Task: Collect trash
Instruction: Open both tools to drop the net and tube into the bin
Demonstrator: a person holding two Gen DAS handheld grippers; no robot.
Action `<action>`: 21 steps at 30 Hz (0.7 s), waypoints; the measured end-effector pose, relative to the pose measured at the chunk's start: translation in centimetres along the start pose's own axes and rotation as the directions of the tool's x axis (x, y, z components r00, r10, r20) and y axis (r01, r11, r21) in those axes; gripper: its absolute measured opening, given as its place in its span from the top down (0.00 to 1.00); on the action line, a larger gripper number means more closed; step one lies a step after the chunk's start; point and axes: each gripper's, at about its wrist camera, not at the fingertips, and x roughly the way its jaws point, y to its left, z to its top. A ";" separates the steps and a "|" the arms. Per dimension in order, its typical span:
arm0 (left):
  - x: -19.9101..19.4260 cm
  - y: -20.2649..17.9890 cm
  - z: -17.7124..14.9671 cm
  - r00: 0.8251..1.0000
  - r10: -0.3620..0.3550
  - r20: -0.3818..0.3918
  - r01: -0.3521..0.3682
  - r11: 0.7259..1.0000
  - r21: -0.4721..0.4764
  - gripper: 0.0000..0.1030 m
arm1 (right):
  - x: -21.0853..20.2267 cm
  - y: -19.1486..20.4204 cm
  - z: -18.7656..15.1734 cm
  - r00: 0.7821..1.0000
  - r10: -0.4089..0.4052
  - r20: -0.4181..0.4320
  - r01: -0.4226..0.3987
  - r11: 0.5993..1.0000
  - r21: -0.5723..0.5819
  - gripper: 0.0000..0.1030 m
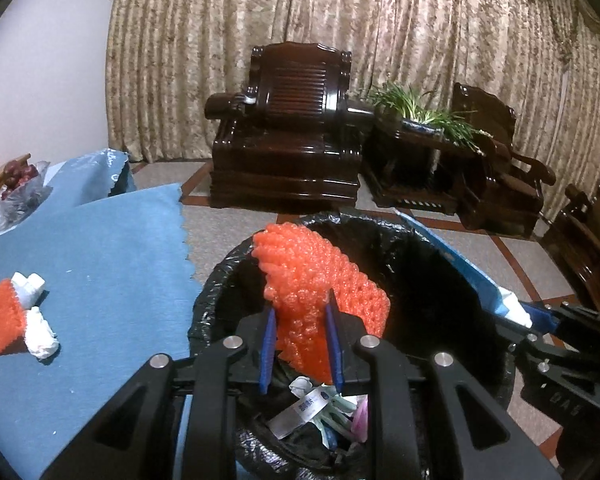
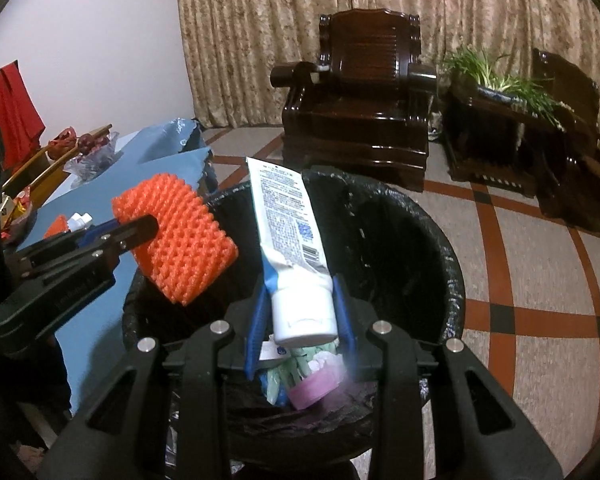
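**Both grippers loaded, held over the bin**

Left gripper (image 1: 301, 322): clamped on an orange foam net (image 1: 320, 276), blue pads pressed against both sides. Held above the 9 o'clock side of the bin (image 2: 440, 248), as seen from the right wrist view, clear of the rim.

Right gripper (image 2: 302, 312): clamped on a white tube (image 2: 292, 236) at the cap end, crimped end pointing toward 12 o'clock and tilted slightly left. Positioned over the bin opening near 6 o'clock.

Bin: lined with a black bag (image 1: 420, 264). Contents visible at the bottom: crumpled paper (image 1: 300, 386), a labelled wrapper (image 1: 300, 410), a pink lid (image 2: 314, 390).

Table with blue cloth (image 1: 112, 248) at 9 o'clock of the bin: second orange foam piece (image 1: 2, 322) lying touching white scraps (image 1: 40, 332).

Background at 12 o'clock: dark wooden armchair (image 1: 292, 128), plant (image 1: 424, 108), patterned curtain (image 1: 380, 20).
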 end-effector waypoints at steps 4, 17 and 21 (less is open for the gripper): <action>0.1 -0.2 0.0 1.000 -0.012 -0.002 0.012 1.000 0.008 0.73 | 0.4 -0.4 -0.4 1.000 -0.003 -0.013 0.004 1.000 0.012 0.69; -2.0 1.6 0.2 0.999 0.005 0.045 -0.004 1.000 -0.020 0.20 | -1.1 -0.7 0.1 0.997 -0.048 0.061 0.047 0.999 0.011 0.08; -3.8 3.2 0.4 0.996 0.052 0.072 -0.050 0.998 -0.042 0.06 | -1.9 -0.1 0.9 0.997 -0.020 0.079 0.020 1.000 0.004 0.06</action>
